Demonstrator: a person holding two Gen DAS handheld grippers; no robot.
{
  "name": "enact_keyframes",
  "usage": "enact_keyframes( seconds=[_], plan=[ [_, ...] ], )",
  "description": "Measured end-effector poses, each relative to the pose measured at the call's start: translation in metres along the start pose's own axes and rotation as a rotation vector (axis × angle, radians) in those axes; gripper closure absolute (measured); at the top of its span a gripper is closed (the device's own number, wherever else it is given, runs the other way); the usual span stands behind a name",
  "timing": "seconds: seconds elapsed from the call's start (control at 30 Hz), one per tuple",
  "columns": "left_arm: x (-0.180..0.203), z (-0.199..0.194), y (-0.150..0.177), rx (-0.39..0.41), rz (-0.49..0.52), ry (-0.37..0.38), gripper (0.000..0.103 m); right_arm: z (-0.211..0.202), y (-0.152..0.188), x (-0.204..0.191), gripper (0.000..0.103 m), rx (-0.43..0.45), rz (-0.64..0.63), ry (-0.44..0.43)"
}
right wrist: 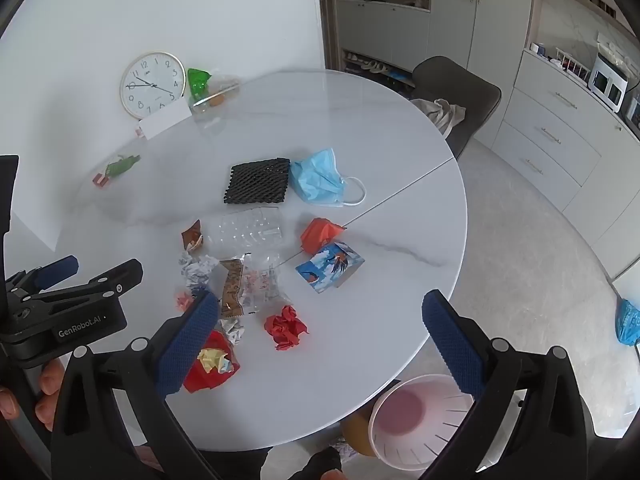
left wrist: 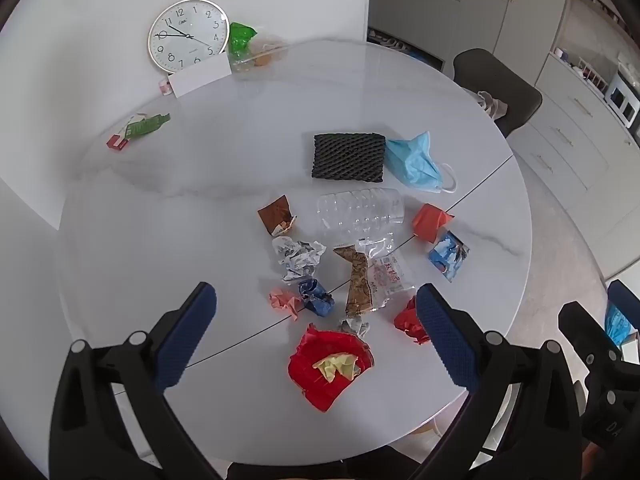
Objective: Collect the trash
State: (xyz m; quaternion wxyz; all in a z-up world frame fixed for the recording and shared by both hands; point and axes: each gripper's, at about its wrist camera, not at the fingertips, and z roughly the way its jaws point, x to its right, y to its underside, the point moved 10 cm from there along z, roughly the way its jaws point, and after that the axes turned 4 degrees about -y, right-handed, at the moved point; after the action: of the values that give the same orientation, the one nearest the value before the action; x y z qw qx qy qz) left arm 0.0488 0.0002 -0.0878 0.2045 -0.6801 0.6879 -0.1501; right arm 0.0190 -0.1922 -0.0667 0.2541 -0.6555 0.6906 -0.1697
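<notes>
Trash lies in a loose pile on the round white table (left wrist: 160, 220). It includes a red wrapper with yellow paper (left wrist: 330, 364), a crumpled red paper (right wrist: 286, 328), a crushed clear bottle (left wrist: 360, 210), a black foam net (left wrist: 348, 156), a blue face mask (left wrist: 416, 162), an orange wrapper (right wrist: 318, 232) and a blue picture carton (right wrist: 330, 266). My left gripper (left wrist: 316, 288) hovers open above the near part of the pile, holding nothing. To its right, my right gripper (right wrist: 320, 296) is open and empty over the table's near edge. A pink bin (right wrist: 440, 440) stands on the floor below that edge.
A wall clock (left wrist: 188, 34), a white card (left wrist: 200, 74) and a green bag (left wrist: 240, 38) sit at the table's far side. A green wrapper (left wrist: 146, 124) lies far left. A dark chair (right wrist: 456, 92) and cabinets (right wrist: 560, 140) stand beyond the table.
</notes>
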Motion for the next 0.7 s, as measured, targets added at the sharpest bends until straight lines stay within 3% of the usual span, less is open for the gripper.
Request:
enact_keyframes(
  seconds=[0.7],
  plan=[
    [0.0007, 0.0041, 0.0058, -0.001, 0.009, -0.012, 0.008, 0.0007, 0.0008, 0.0003, 0.002, 0.000, 0.001, -0.001]
  ],
)
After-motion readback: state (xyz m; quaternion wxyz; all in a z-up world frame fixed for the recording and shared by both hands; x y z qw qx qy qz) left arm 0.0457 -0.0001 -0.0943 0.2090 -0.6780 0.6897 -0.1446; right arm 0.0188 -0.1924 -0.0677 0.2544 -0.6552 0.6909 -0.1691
